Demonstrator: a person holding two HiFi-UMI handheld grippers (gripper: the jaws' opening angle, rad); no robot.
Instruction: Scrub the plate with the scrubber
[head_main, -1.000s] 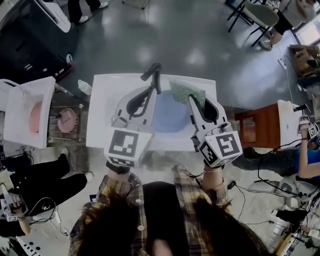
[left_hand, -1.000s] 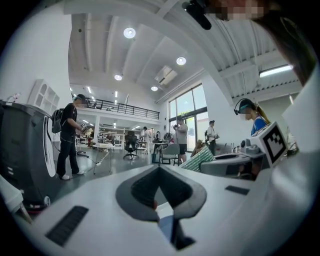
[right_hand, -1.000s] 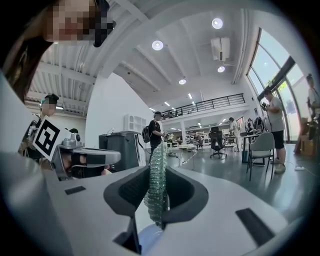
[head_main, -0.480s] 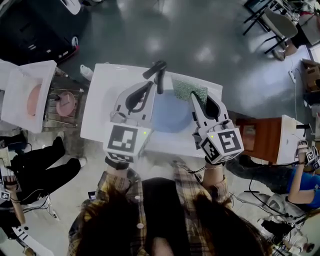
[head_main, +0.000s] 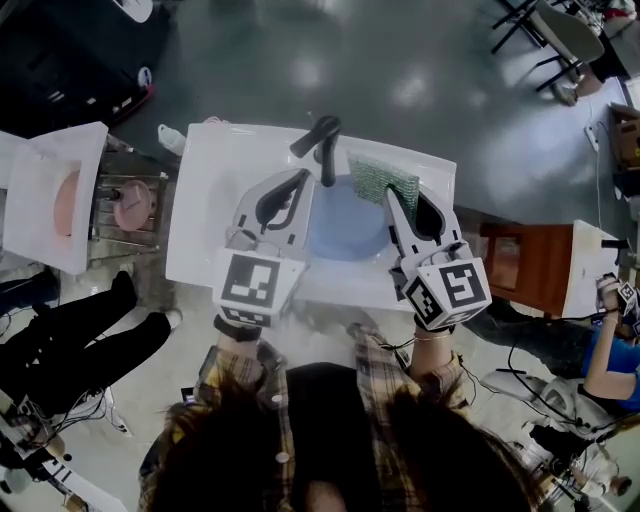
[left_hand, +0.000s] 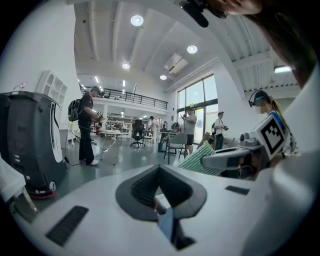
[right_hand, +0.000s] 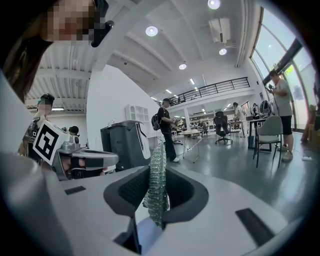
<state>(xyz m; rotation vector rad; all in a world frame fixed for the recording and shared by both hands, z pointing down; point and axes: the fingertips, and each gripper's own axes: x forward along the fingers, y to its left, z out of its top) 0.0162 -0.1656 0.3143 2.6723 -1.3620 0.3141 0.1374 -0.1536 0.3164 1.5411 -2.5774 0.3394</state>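
Pale blue round plate (head_main: 345, 232) lies in the basin of the white sink (head_main: 212, 205), right under the black tap (head_main: 322, 142). The left gripper (head_main: 300, 180) and right gripper (head_main: 391, 196) flank it on either side. Left jaws are together, tips over the plate's left rim near the tap. Right jaws are clamped on the green mesh scrubber (head_main: 382, 180), which stands edge-on between the pads (right_hand: 156, 186) and sits over the plate's far right rim; can't tell if it touches
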